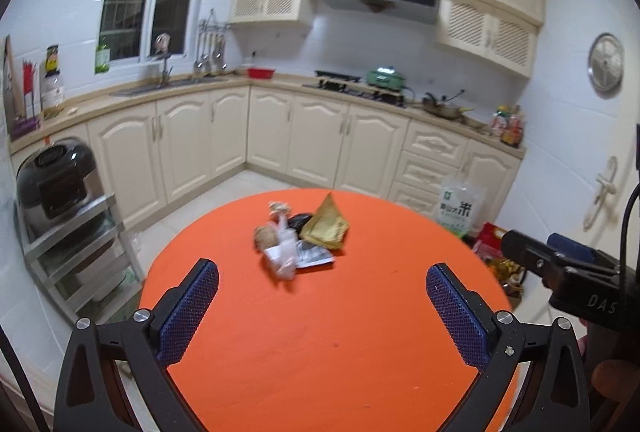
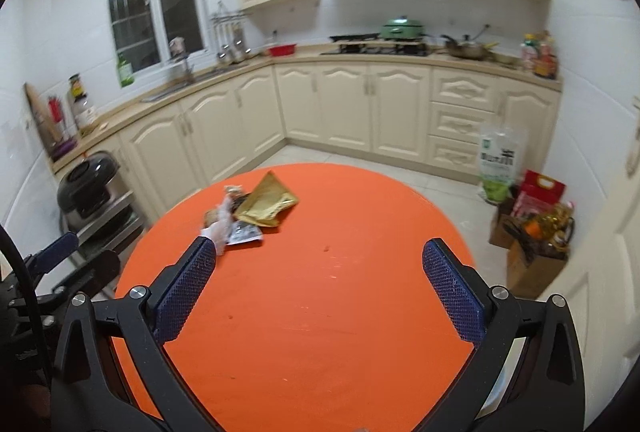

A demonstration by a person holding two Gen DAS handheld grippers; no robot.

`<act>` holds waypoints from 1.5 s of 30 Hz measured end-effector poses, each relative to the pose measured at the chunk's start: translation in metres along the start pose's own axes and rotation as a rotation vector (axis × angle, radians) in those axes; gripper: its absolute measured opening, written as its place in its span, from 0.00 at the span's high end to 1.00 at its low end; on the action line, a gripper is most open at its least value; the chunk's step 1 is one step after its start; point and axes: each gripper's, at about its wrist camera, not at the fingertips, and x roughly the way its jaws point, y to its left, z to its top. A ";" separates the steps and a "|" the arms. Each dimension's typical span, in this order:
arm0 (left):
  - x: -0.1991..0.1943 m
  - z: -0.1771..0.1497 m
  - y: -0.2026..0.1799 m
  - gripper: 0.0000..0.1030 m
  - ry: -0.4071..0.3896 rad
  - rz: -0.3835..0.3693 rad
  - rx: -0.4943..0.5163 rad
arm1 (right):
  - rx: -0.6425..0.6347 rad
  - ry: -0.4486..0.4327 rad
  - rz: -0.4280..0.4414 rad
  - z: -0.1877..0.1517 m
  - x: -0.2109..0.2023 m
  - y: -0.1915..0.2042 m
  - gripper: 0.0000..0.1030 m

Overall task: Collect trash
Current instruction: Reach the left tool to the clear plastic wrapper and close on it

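A small heap of trash lies on the round orange table (image 1: 360,332): a gold foil pouch (image 1: 325,225), a crumpled clear plastic bag (image 1: 285,252), a silver-grey wrapper (image 1: 314,257) and a dark wrapper (image 1: 299,221). My left gripper (image 1: 322,312) hovers open over the near part of the table, short of the heap, with nothing between its fingers. In the right wrist view the same gold foil pouch (image 2: 267,203) and clear plastic bag (image 2: 221,228) lie ahead and to the left. My right gripper (image 2: 320,292) is open and empty over the table (image 2: 320,312).
Cream kitchen cabinets (image 1: 304,140) ring the room behind the table. A rice cooker (image 1: 54,176) sits on a metal rack at the left. A rice bag (image 2: 498,162), a red box (image 2: 542,192) and a cardboard box (image 2: 532,260) stand on the floor at the right.
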 end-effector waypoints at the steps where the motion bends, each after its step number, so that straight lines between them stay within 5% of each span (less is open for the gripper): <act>1: 0.002 -0.002 0.002 0.01 0.008 0.007 -0.006 | -0.004 0.010 0.006 0.000 0.006 0.001 0.00; 8: 0.055 0.026 -0.007 0.01 0.060 0.041 -0.026 | -0.012 0.085 0.035 0.003 0.054 -0.006 0.00; 26: 0.288 0.137 -0.020 0.04 0.241 0.107 0.070 | 0.003 0.295 0.091 -0.003 0.190 -0.020 0.00; 31: 0.329 0.146 -0.024 0.25 0.255 0.073 0.130 | 0.013 0.304 0.096 -0.001 0.202 -0.021 0.00; 33: 0.338 0.142 -0.021 0.55 0.268 0.060 0.141 | 0.011 0.306 0.099 -0.001 0.204 -0.019 0.00; 38: 0.338 0.142 -0.009 0.92 0.235 0.056 0.114 | 0.007 0.319 0.102 -0.003 0.209 -0.014 0.00; 45: 0.323 0.139 0.019 0.97 0.205 0.038 0.066 | -0.006 0.323 0.140 -0.004 0.210 0.003 0.00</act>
